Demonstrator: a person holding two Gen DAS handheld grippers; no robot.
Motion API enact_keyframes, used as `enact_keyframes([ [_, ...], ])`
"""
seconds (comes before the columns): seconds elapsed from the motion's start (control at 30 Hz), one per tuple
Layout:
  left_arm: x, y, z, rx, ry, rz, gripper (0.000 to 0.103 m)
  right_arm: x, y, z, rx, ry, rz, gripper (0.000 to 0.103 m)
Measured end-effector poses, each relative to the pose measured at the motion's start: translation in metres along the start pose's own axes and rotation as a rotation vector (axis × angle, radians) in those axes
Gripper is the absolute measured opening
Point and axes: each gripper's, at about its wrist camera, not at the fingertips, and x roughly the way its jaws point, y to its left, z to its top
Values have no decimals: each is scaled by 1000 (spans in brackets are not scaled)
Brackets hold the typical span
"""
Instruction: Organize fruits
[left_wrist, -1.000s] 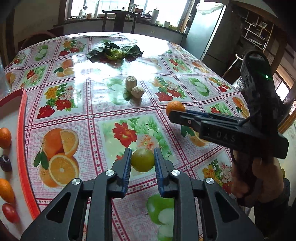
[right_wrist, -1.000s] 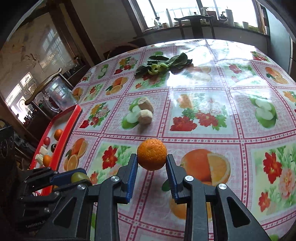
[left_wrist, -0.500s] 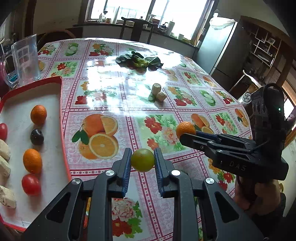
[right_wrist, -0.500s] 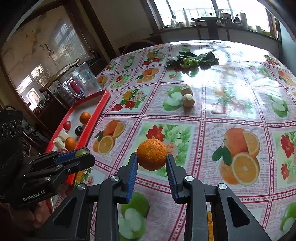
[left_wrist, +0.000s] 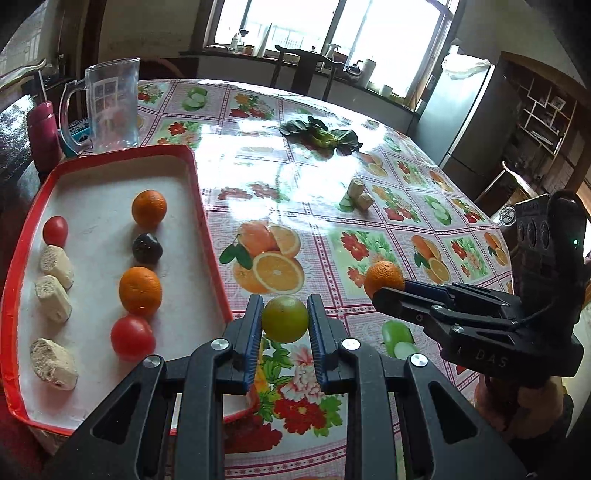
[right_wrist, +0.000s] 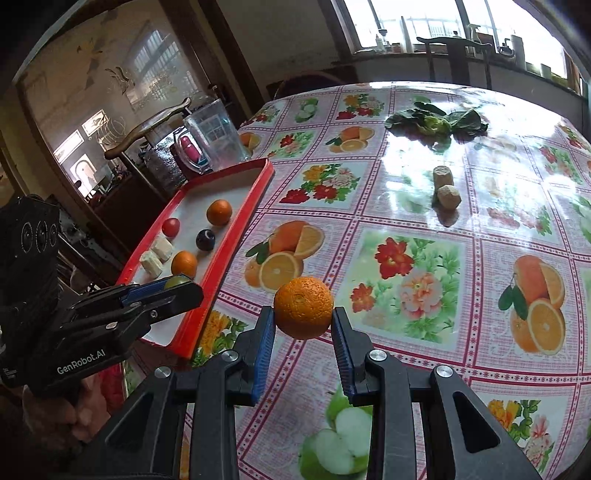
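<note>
Two hand-held grippers are shown above a table covered by a fruit-patterned tablecloth (left_wrist: 332, 206). The left gripper (left_wrist: 285, 320) is clenched on a green fruit (left_wrist: 285, 319), which is pinched between the blue pads (left_wrist: 255, 325) and carried just beside the near right edge of a red-rimmed tray (left_wrist: 201, 192). The right gripper (right_wrist: 303, 317) is clenched on an orange (right_wrist: 303, 307), which is held clear of the cloth, over a printed flower panel to the right of the tray. In the left wrist view the right gripper is seen from the side, with its orange at the fingertips and a hand (left_wrist: 517, 402) around its grip.

On the tray's white floor two rows are laid out. In the right row a far orange (left_wrist: 149, 208), a dark plum-like fruit (left_wrist: 147, 248), a near orange (left_wrist: 140, 291) and a near tomato (left_wrist: 132, 337) are lined up from far to near. In the left row a small tomato (left_wrist: 55, 230) is followed by three pale porous chunks (left_wrist: 55, 262), set close together but mostly apart.

On the cloth, well apart from the tray, two further pale chunks (right_wrist: 445, 188) are seen touching one another, and a leafy green vegetable (right_wrist: 436, 120) is seen farther toward the window. Behind the tray's far end a clear plastic jug (left_wrist: 110, 107) is stood upright, with a dark red bottle (left_wrist: 42, 129) to its left.
</note>
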Motion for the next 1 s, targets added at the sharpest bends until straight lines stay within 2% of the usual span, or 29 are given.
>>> enact_keyframes([
  [1.0,-71,98,-39,-162,-65,117,21,29,106,-7,-159,58,117,31],
])
